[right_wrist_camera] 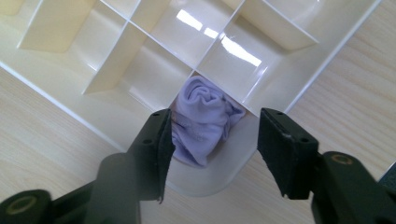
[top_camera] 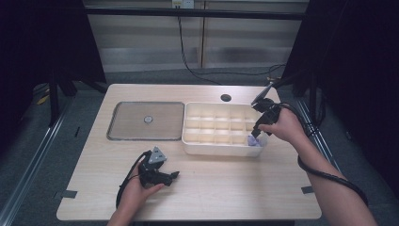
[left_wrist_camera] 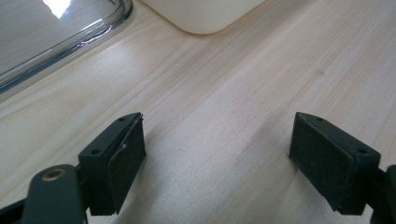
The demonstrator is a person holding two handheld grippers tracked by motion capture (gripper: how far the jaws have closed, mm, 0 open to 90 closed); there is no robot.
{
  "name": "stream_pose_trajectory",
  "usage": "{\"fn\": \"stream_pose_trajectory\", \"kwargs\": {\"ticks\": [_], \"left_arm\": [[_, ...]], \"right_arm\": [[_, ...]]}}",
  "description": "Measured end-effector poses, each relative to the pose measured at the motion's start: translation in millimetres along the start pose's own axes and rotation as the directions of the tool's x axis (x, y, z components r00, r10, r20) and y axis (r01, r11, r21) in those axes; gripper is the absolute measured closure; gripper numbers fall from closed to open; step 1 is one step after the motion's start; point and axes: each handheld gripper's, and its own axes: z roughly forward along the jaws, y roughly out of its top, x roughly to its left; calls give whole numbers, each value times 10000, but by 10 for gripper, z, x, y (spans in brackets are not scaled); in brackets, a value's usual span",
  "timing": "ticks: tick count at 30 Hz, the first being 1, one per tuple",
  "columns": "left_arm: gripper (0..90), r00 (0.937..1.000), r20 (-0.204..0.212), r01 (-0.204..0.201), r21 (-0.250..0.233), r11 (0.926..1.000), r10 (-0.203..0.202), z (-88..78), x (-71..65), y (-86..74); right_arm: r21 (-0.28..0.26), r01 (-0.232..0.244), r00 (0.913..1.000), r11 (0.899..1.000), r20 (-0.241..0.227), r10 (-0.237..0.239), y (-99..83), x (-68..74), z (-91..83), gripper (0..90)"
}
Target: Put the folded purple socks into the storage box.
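right hand-held gripper [right_wrist_camera: 212, 149] standing open, pads clear of cloth | lilac rolled cloth [right_wrist_camera: 203, 119] sitting just ahead between its jaws, leaning toward the left pad, in the near corner cell of the cream divided tray [right_wrist_camera: 140, 70] | other cells empty | left hand-held gripper [left_wrist_camera: 219, 154] idling open over bare bench [left_wrist_camera: 224, 84], well apart from the cloth

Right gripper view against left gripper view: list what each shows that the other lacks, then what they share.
The right gripper view alone: a rolled lilac cloth in a corner compartment of the cream divided tray, with the right gripper open over it, one pad beside the cloth. The left gripper view alone: the clear lid's rim and the open left gripper over bare wood. Shared: the wooden table and part of the tray.
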Motion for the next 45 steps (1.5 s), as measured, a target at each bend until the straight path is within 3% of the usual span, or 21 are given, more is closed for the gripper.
{"fn": "stream_pose_trajectory", "kwargs": {"ticks": [12,28,45], "left_arm": [[178,10000,-8,24,6,10000,-24,0,-1,-1],[177,10000,-25,60,4,10000,-60,5,-3,3],[177,10000,-30,-13,98,10000,13,0,2,5]], "right_arm": [[-272,158,9995,9995,-284,-166,-6,88,-60,339],[-492,759,9957,9959,-502,-784,-65,278,-193,321],[-501,1748,9806,9833,-815,-1784,-133,567,-178,309]]}}
